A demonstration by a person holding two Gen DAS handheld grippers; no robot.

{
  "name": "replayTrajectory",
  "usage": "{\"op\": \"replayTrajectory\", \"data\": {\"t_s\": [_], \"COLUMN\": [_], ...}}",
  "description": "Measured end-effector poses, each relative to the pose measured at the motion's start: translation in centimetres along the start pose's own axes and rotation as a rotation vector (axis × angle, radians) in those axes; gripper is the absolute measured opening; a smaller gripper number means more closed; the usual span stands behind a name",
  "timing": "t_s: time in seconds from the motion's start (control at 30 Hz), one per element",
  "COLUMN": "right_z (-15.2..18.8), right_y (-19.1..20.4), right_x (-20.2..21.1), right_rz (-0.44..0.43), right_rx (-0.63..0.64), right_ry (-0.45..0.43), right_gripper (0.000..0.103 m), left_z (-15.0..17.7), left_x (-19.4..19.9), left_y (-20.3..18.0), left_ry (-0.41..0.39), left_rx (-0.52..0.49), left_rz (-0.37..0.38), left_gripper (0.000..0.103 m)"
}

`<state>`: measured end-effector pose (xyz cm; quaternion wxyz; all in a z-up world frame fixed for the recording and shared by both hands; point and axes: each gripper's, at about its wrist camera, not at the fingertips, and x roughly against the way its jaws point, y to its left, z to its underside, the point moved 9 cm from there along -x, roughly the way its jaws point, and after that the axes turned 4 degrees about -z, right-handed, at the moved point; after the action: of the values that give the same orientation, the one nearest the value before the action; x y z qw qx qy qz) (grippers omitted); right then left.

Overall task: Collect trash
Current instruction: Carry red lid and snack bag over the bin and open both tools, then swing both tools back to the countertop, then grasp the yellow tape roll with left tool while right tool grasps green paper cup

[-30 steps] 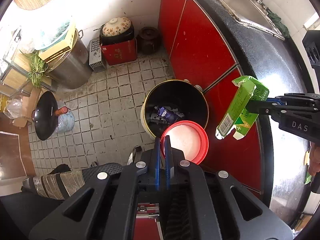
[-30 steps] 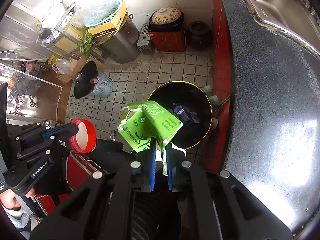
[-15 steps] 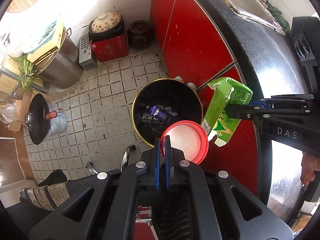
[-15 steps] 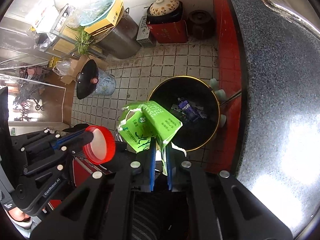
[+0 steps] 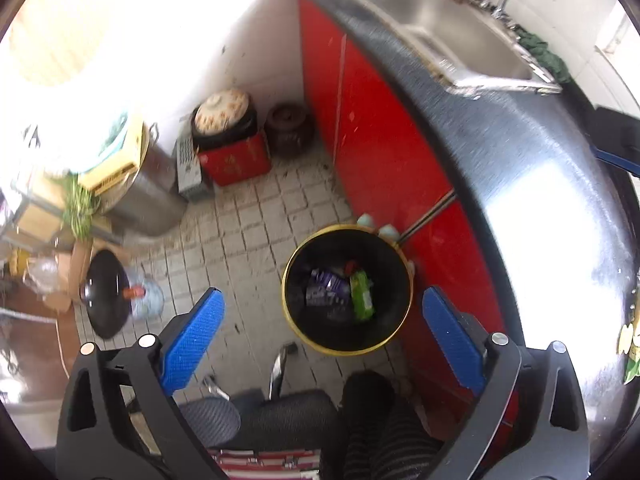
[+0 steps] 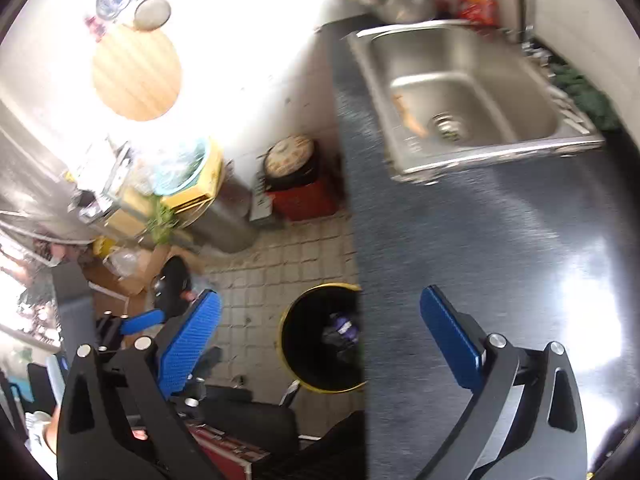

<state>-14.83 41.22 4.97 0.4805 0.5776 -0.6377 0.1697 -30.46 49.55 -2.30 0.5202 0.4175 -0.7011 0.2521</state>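
Both tools have just been opening and now gape empty: left tool [image 5: 320, 328], right tool [image 6: 320, 332]. Below the left tool, the green carton [image 5: 362, 294] lies in the bin [image 5: 294, 332] with the red lid [image 5: 351, 267], no longer held.

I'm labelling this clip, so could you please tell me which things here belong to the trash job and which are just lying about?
Job: bin, green carton inside it, left gripper, right gripper, both open.
Lying about: sink, clay pot, wok lid.
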Motion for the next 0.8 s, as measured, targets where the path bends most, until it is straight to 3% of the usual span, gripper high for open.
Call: {"op": "replayTrajectory", "data": {"t_s": [0.1, 0.2, 0.3, 0.4, 0.6, 0.7, 0.8], "right_z": [1.4, 5.5, 12.2, 20.6, 33.6, 38.2, 42.0], "right_y": [-8.9, -18.8, -28.2, -35.2, -40.5, -40.9, -41.0], "right_x": [5.2, 11.3, 18.0, 23.7, 30.6, 32.0, 32.5], "right_rz": [0.168, 0.312, 0.493, 0.609, 0.706, 0.717, 0.675], "right_rx": [-0.116, -0.294, -0.488, -0.677, -0.907, -0.968, -0.994], "right_ry": [-0.063, -0.119, -0.143, -0.14, -0.127, -0.112, -0.103], "right_gripper": [0.097, 0.097, 0.097, 0.097, 0.097, 0.097, 0.097], "left_z": [-2.2, -3.5, -3.6, -2.4, 2.2, 6.6, 10.5], "left_x": [0.4, 0.2, 0.2, 1.2, 3.9, 4.7, 4.7], "left_y": [-4.2, -10.4, -18.6, -27.6, -41.5, -45.9, -48.7], "left_ry": [-0.017, 0.004, 0.004, 0.003, 0.017, 0.092, 0.126], "left_rx": [-0.058, -0.163, -0.321, -0.503, -0.801, -0.923, -1.026], "left_rz": [0.063, 0.131, 0.19, 0.267, 0.373, 0.411, 0.41], "left_gripper": [0.096, 0.096, 0.096, 0.096, 0.096, 0.096, 0.096]}}
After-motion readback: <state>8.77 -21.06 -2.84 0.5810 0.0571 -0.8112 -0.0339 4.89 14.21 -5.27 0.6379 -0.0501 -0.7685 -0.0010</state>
